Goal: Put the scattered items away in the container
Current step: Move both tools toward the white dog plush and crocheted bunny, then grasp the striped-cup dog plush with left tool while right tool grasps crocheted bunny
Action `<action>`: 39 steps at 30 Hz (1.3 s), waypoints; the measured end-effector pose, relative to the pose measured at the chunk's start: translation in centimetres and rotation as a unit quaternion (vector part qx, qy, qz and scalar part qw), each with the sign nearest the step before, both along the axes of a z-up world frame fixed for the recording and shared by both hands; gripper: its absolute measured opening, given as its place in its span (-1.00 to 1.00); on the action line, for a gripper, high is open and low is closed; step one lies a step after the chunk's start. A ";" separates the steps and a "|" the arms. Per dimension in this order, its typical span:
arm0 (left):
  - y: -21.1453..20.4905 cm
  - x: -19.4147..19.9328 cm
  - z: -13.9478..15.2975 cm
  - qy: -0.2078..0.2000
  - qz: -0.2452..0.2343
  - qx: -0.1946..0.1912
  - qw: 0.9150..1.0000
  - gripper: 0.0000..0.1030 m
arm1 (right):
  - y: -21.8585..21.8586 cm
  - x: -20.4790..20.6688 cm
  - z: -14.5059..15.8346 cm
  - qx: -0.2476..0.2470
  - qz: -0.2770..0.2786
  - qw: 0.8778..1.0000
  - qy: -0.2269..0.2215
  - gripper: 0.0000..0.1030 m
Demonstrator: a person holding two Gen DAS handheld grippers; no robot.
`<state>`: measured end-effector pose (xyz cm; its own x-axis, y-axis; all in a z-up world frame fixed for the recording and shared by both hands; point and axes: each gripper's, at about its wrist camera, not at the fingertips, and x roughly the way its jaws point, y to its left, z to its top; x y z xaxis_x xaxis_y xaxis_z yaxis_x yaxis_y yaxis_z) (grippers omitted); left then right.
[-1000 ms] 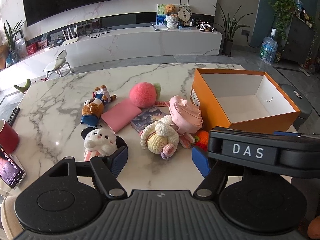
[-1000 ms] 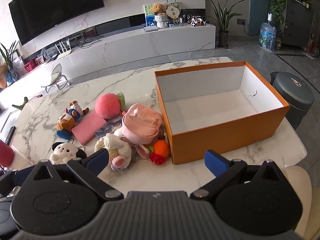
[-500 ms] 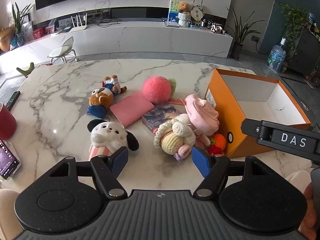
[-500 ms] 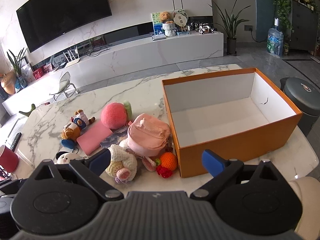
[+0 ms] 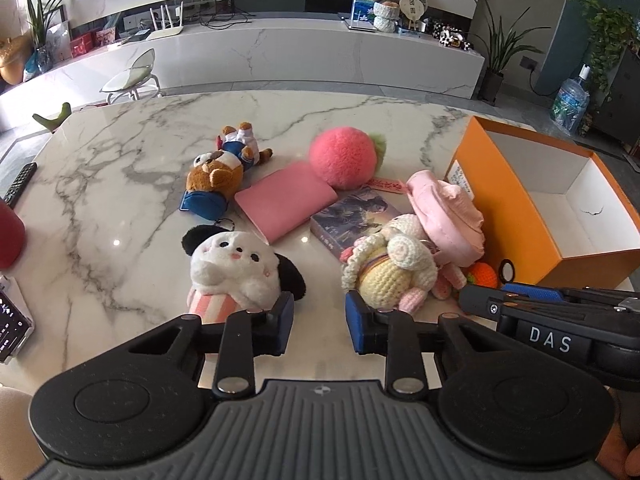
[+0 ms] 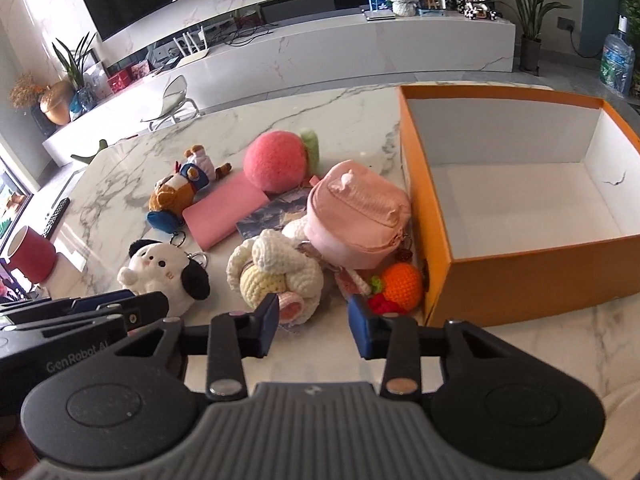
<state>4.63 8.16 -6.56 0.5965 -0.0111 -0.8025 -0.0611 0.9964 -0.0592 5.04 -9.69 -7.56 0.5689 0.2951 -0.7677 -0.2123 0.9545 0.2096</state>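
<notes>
Left gripper (image 5: pixel 319 322) fingers closed to narrowest, gripping nothing; white black-eared plush (image 5: pixel 236 270) beyond left finger. Right gripper (image 6: pixel 313 328) fingers closing, empty; cream crochet doll (image 6: pixel 276 270) just ahead. Orange box (image 6: pixel 532 288) right, empty, white-lined.

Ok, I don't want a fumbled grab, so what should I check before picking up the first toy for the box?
1. The orange cardboard box is open with room: ok, nothing inside.
2. The right gripper is empty: ok, jaws closing with nothing between them.
3. The left gripper is empty: ok, jaws close together, nothing between them.
4. The right gripper's gap is wide enough for the cream crocheted doll: not ok, it looks narrower than the doll.
5. The doll is free of the pink round fabric pouch: cannot tell, they touch.
</notes>
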 end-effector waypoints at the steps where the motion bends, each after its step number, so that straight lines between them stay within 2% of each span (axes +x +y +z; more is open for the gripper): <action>1: 0.3 0.2 -0.2 0.001 0.006 0.008 1.000 -0.35 | 0.4 0.3 -0.2 -0.001 0.005 1.000 0.003 -0.17; 2: 0.5 0.5 -0.4 0.002 0.010 0.015 1.000 -0.25 | 0.8 0.6 -0.5 -0.003 0.010 1.000 0.006 -0.16; 3: 0.8 0.6 -0.5 0.002 0.013 0.021 1.000 0.00 | 1.2 0.9 -0.7 -0.004 0.018 1.000 0.008 -0.13; 5: 1.6 1.0 -0.8 0.001 0.023 0.030 0.999 0.34 | 2.0 1.5 -1.1 -0.007 0.028 1.000 0.009 0.10; 8: 2.4 1.8 -1.6 0.013 0.025 0.043 0.999 0.42 | 3.2 2.5 -1.5 -0.015 0.039 0.999 0.005 0.45; 9: 2.8 2.0 -2.0 0.019 0.026 0.045 0.998 0.45 | 3.6 2.7 -1.6 -0.018 0.042 0.999 0.004 0.46; 20: 4.4 4.0 -6.2 0.071 0.025 0.050 0.996 0.58 | 6.5 6.1 -5.3 -0.064 0.051 0.996 0.033 0.49; 22: 4.5 4.3 -6.7 0.075 0.029 0.055 0.995 0.65 | 6.7 6.6 -5.8 -0.067 0.051 0.996 0.038 0.49; 28: 5.2 5.0 -7.6 0.084 0.040 0.050 0.994 0.65 | 7.5 7.3 -7.0 -0.075 0.059 0.994 0.049 0.49; 33: 5.5 4.9 -7.9 0.081 0.048 0.034 0.995 0.51 | 8.2 7.3 -7.1 -0.083 0.069 0.993 0.045 0.39; 39: 5.6 4.4 -7.2 0.078 0.054 0.016 0.995 0.40 | 8.4 6.3 -5.9 -0.079 0.090 0.992 0.031 0.29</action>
<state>9.04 13.77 -13.76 0.4613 0.0741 -0.8841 -0.1741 0.9847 -0.0083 11.31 -1.30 -13.50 0.4673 0.2608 -0.8448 -0.3738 0.9242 0.0786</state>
